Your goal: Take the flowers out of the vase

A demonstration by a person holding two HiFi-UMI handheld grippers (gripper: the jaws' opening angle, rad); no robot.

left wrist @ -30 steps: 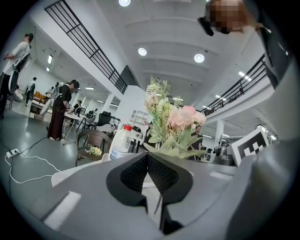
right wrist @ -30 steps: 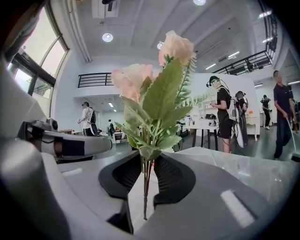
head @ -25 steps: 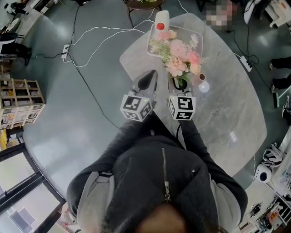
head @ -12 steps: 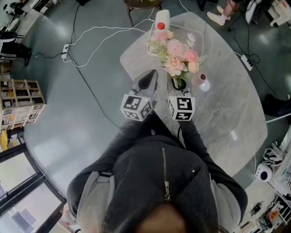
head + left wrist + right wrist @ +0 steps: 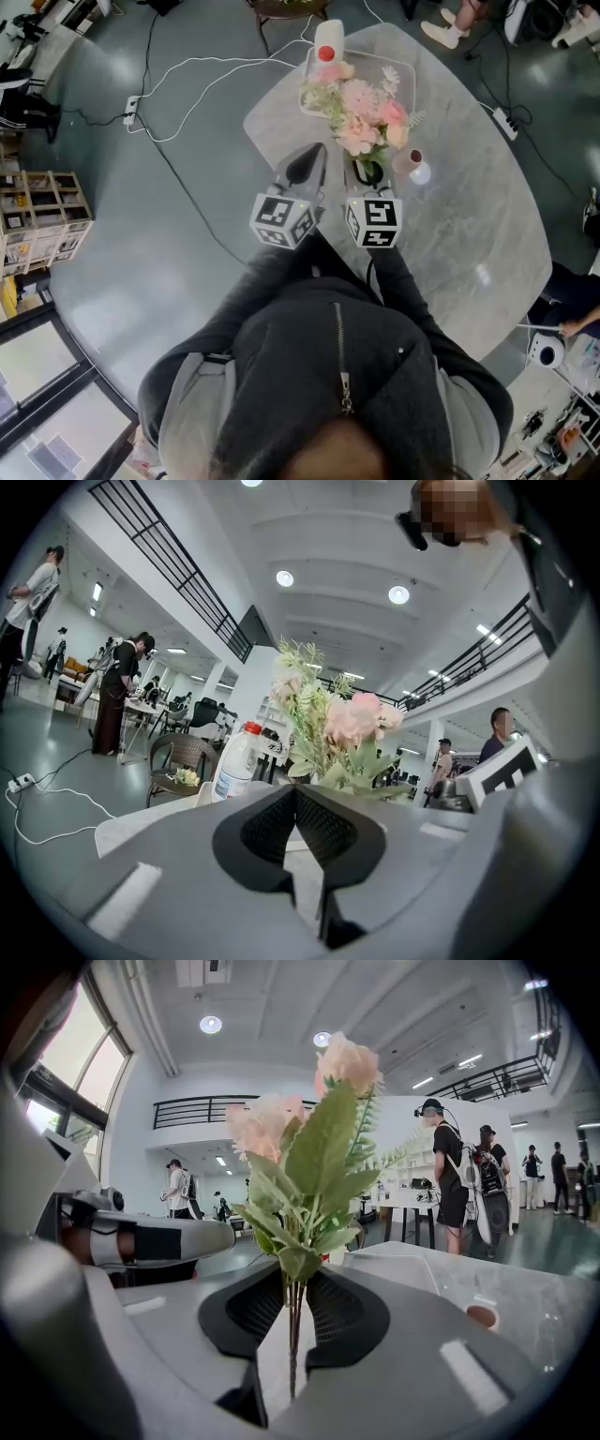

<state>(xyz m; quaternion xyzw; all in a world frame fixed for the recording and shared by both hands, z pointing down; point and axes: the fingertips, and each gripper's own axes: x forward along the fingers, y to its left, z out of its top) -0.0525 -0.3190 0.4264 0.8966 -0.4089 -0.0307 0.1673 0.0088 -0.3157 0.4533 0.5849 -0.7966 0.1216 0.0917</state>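
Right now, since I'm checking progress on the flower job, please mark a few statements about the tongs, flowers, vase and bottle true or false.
1. The right tongs grip the pink flower bunch with green leaves by its stems. True.
2. The left tongs hold something. False: they are shut and empty.
3. The flower bunch stands in the small white vase. False: the vase stands apart, beside it.
4. The white plastic bottle with a red cap stands upright. True.
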